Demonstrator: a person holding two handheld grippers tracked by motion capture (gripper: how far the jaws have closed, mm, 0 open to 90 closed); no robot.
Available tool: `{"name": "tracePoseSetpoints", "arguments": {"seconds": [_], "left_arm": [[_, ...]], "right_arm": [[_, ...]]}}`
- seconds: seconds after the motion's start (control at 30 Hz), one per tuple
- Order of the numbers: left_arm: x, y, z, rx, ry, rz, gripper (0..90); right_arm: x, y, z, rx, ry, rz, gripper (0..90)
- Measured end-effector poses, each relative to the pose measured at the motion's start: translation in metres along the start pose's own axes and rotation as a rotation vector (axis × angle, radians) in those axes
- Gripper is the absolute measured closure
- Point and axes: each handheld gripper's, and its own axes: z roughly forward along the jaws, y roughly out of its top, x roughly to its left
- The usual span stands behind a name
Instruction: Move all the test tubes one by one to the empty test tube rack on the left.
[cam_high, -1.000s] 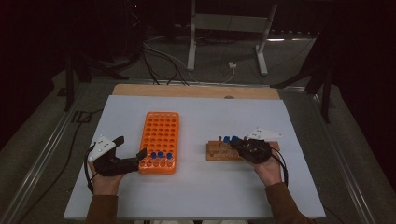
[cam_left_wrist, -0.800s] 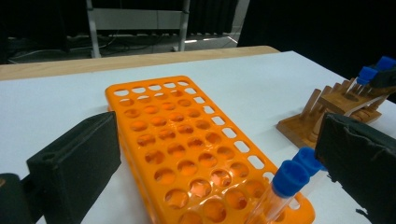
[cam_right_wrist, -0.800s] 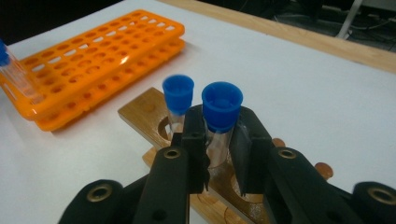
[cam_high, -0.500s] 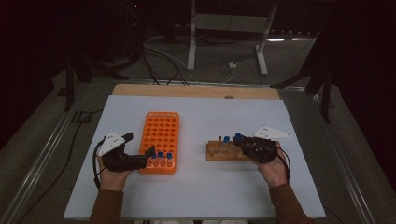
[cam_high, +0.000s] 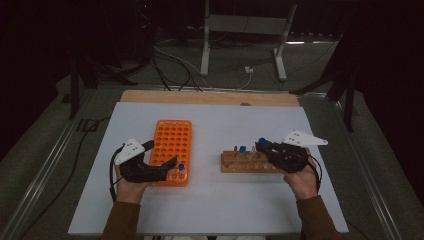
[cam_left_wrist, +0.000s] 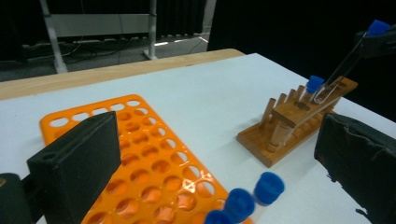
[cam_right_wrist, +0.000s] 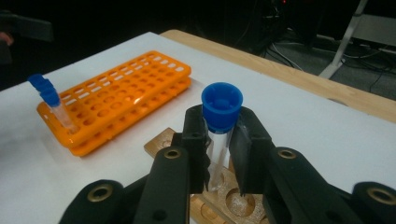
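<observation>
With its jaws clamped on a blue-capped test tube (cam_right_wrist: 219, 135) lifted just clear of the wooden rack (cam_high: 247, 163), the right gripper (cam_high: 262, 145) likely carries it next to the orange rack (cam_high: 172, 142), where the left gripper (cam_left_wrist: 210, 154), jaws apart, waits.

We see an orange rack (cam_high: 171, 147) on the left of the pale grey-white table (cam_high: 215, 210), a brown wooden rack (cam_high: 245, 164) on the right, clear tubes with blue caps (cam_right_wrist: 222, 105), and black grippers (cam_right_wrist: 218, 154) bearing white plates (cam_high: 129, 150).
</observation>
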Motion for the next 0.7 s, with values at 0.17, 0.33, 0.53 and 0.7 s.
{"name": "tracePoseSetpoints", "arguments": {"seconds": [0.17,0.33,0.53,0.7], "left_arm": [[-0.008,0.006,0.004,-0.003,-0.022,0.015,1.5],[-0.019,0.011,0.008,-0.011,-0.054,0.022,2.3],[-0.035,0.017,0.016,-0.022,-0.103,0.043,4.5],[-0.047,0.02,0.024,-0.017,-0.139,0.058,6.1]], "right_arm": [[0.004,0.001,-0.006,0.003,0.016,-0.011,77.1],[0.01,0.001,-0.007,0.009,0.057,-0.018,77.1],[0.019,0.002,-0.002,0.023,0.089,-0.03,77.1],[0.025,0.004,0.004,0.034,0.108,-0.037,77.1]]}}
